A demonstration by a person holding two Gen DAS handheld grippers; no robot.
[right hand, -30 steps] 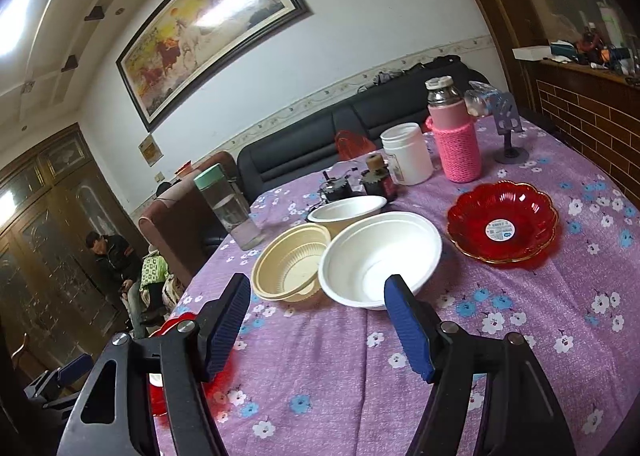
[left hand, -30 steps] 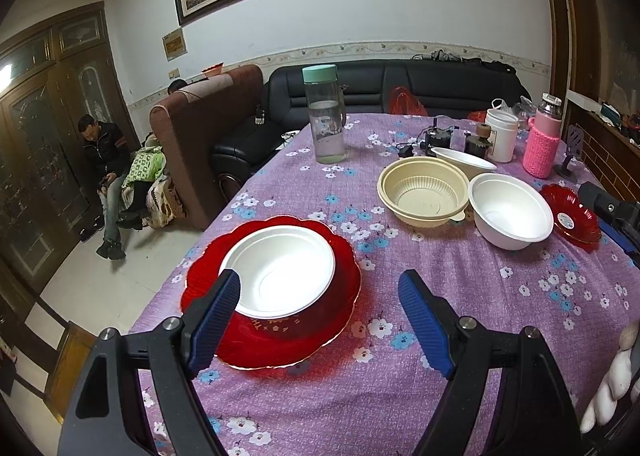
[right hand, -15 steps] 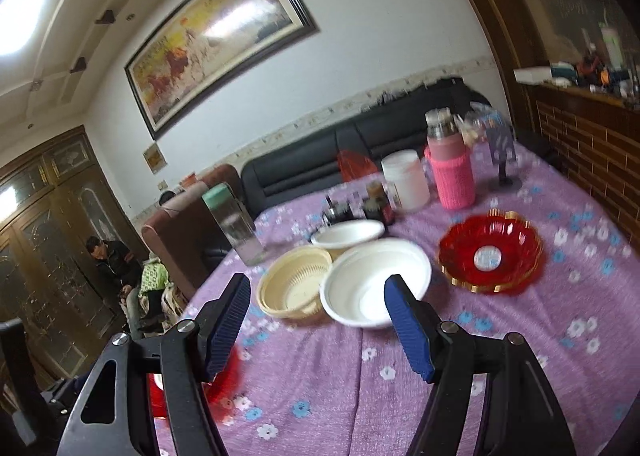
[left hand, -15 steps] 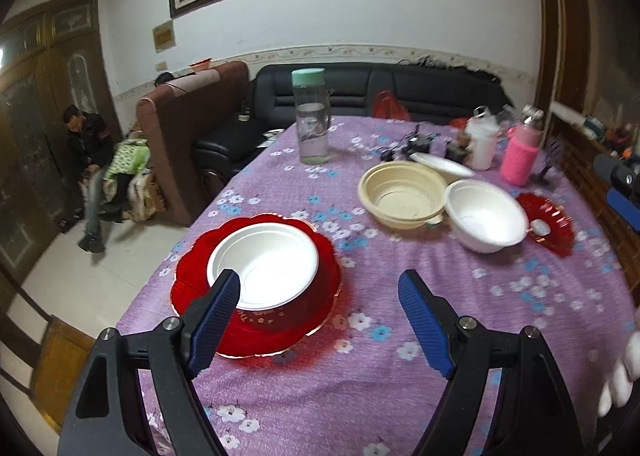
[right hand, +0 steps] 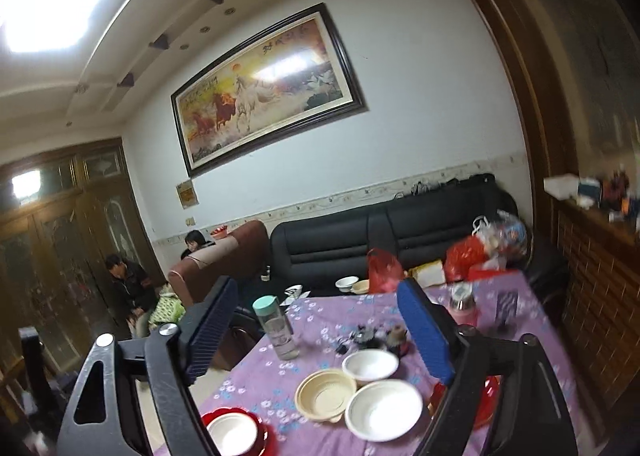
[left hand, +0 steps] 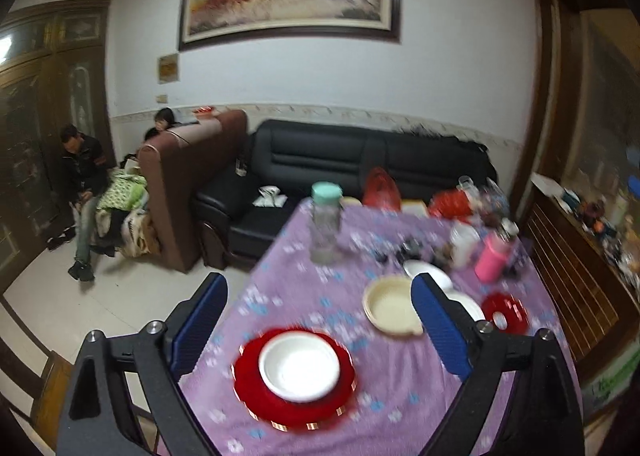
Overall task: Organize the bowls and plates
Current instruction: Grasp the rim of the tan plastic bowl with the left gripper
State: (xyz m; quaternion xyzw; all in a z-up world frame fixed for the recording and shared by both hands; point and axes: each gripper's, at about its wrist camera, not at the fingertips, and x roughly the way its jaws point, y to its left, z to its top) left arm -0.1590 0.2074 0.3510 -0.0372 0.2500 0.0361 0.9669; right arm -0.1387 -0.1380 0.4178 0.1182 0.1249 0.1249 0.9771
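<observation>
A white bowl (left hand: 299, 367) sits in a big red plate (left hand: 256, 388) at the near left of the purple table; it also shows in the right wrist view (right hand: 232, 434). A cream bowl (left hand: 390, 306) (right hand: 326, 394), a large white bowl (right hand: 383, 410) and a smaller white bowl (right hand: 370, 365) stand mid-table. A small red plate (left hand: 505, 312) lies to their right. My left gripper (left hand: 320, 332) is open and empty, high above the table. My right gripper (right hand: 316, 334) is open and empty, also held high.
A clear bottle with a green cap (left hand: 326, 226) (right hand: 276, 330), a pink-sleeved flask (left hand: 494, 256), a white jar (left hand: 463, 242) and small dark items stand at the table's far side. A black sofa (left hand: 360, 160) and brown armchair (left hand: 188, 184) are beyond. People sit at left (left hand: 82, 192).
Both grippers have risen and pulled back from the table, so the bowls and plates look smaller and lower. Both stayed open. The dishes have not moved.
</observation>
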